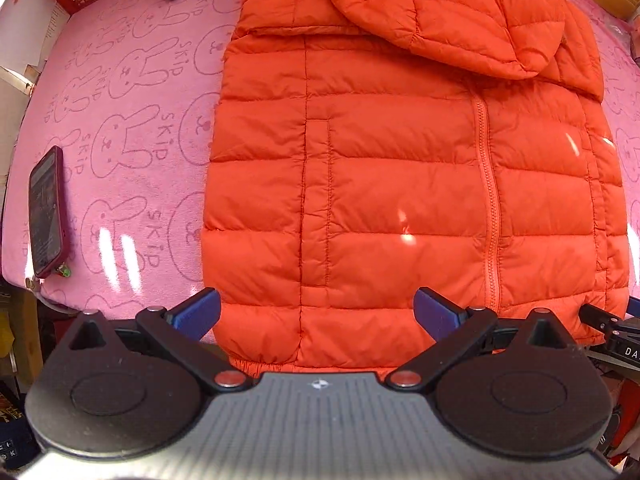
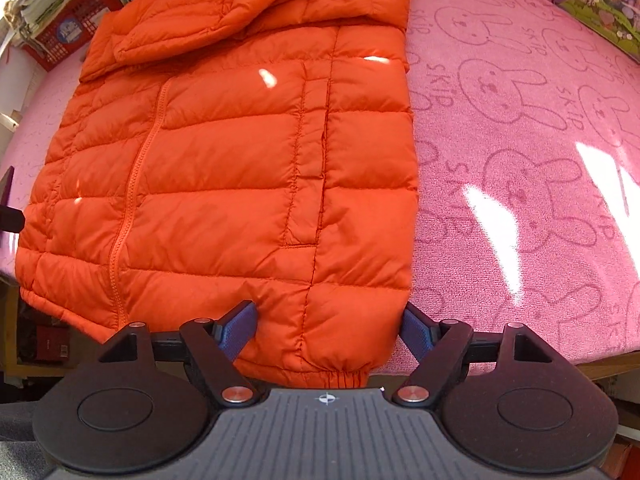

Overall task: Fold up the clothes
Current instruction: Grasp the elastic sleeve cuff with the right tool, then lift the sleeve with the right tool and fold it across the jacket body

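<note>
Both grippers, left gripper (image 1: 316, 312) and right gripper (image 2: 328, 326), are spread wide at the jacket (image 1: 400, 184) hem; I pinch both corners evenly.

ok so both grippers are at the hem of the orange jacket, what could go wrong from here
The orange jacket is puffy and slick, so a fold may spring back or slide. Its hem hangs over the table's near edge, so a weak grip by the open left gripper or right gripper could let it slip off. The phone lies near the table's left edge; dragged fabric might nudge it.
</note>
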Demonstrator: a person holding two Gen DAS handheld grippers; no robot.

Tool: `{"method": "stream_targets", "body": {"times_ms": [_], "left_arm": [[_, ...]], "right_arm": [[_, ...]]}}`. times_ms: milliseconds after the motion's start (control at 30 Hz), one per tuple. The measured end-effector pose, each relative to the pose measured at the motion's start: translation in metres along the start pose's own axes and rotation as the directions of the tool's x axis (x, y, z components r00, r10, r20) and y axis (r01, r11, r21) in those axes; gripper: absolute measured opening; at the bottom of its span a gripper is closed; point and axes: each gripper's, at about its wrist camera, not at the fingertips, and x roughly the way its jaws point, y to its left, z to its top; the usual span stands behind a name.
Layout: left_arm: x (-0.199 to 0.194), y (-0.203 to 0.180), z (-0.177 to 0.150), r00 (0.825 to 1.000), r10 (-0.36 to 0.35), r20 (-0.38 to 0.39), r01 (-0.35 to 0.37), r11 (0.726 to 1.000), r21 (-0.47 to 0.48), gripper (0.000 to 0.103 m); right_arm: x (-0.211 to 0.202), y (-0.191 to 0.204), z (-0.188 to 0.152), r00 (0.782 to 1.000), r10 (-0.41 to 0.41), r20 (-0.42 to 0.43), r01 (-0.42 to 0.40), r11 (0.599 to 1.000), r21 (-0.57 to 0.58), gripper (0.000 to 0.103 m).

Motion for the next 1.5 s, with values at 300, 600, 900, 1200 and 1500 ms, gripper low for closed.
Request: {"method": "stream_targets", "body": {"times_ms": [300, 600, 900, 1200, 1500], "left_arm": [[-0.001, 0.027, -0.002, 1.0, 0.021, 0.0, -0.021, 0.997, -0.069, 0.103], [-0.011, 0.048, -0.005, 0.999, 0.026, 0.024, -0.022, 0.988, -0.153, 0.103], [-0.033, 0.018, -0.006, 0.994, -0.006, 0.112, 0.014, 0.997, -0.076, 0.103], [-0.015, -0.072, 0.004, 0.985, -0.104, 0.138, 0.081, 0.983, 0.166, 0.103], [0.054, -0.084, 0.023, 0.999, -0.044, -0.021, 0.046, 0.997, 0.066, 0.103]], "right_arm": [[-0.017, 0.02, 0.029, 0.998, 0.062, -0.001, -0.062, 0.998, -0.002, 0.022], [-0.017, 0.055, 0.114, 0.967, 0.252, 0.037, -0.253, 0.967, 0.016, 0.017], [0.053, 0.089, 0.188, 0.946, 0.316, -0.069, -0.303, 0.942, 0.146, 0.016], [0.091, 0.061, 0.211, 0.879, 0.45, -0.155, -0.344, 0.825, 0.448, 0.02], [0.078, 0.022, 0.207, 0.791, 0.607, -0.08, -0.506, 0.722, 0.472, 0.053]]}}
